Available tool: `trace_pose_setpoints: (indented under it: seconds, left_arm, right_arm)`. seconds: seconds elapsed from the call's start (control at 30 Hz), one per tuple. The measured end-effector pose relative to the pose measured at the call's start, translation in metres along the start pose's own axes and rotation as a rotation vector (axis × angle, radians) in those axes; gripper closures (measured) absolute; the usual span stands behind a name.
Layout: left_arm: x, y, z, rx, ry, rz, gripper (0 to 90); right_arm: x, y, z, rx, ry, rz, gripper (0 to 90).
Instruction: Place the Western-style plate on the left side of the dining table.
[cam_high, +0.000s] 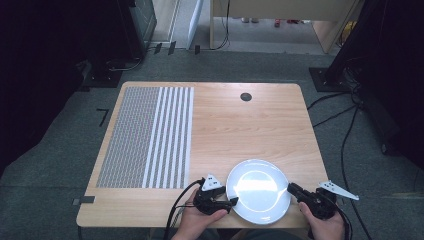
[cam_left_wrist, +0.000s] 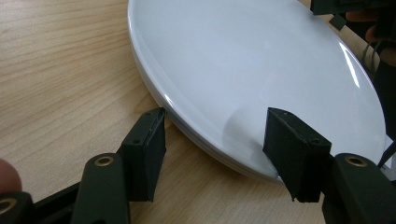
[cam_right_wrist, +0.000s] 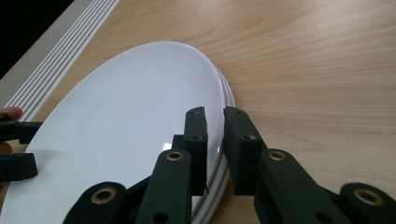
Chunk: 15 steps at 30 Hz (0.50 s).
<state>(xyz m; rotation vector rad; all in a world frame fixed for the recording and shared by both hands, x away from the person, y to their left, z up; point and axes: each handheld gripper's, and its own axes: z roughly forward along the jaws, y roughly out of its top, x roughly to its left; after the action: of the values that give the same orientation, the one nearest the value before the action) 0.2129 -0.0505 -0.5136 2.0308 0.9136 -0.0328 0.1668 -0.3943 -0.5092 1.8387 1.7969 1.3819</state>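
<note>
At the near edge of the table (cam_high: 260, 120), a white plate (cam_high: 258, 190) is lying right of centre, with nothing on it. In the gripper views its rim is showing stacked edges – perhaps more than one plate, though I cannot tell for sure.

The left gripper (cam_high: 230, 202) is sitting at the plate's left rim, its jaws spread wide: in the left gripper view (cam_left_wrist: 215, 154) one jaw is standing over the plate's face and the other on the bare wood just outside, the rim lying between them, ungripped.

The right gripper (cam_high: 291, 188) is meeting the right rim. In the right gripper view (cam_right_wrist: 215, 149) its jaws are nearly together, straddling the rim – one inside, one outside – but whether they are actually pinching it I cannot tell.

A hand (cam_high: 197, 222) is holding each gripper from the near side, cables trailing off the table edge.

Farther left, a striped grey mat (cam_high: 147, 137) is covering the table's left part. At the far edge, a dark round hole (cam_high: 245, 97) is sitting in the wood. Beyond it lie grey floor, cables and furniture legs.
</note>
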Motion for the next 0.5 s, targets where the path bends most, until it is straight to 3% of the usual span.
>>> trace_pose_setpoints:
  seconds: [0.1, 0.3, 0.5]
  left_arm:
    - [0.0, -0.0001, 0.0002, 0.002, 0.0, 0.0, 39.2]
    - [0.0004, 0.0, 0.0003, 0.003, -0.001, -0.001, 39.2]
    - [0.0012, 0.0002, 0.0002, 0.0, -0.011, -0.011, 38.7]
  right_arm:
    - [-0.0015, -0.0002, 0.0012, 0.002, 0.016, 0.031, 82.0]
    - [-0.0012, -0.0003, 0.0019, 0.008, 0.02, 0.033, 83.3]
    - [-0.0006, -0.0013, 0.0037, 0.022, 0.053, 0.044, 83.5]
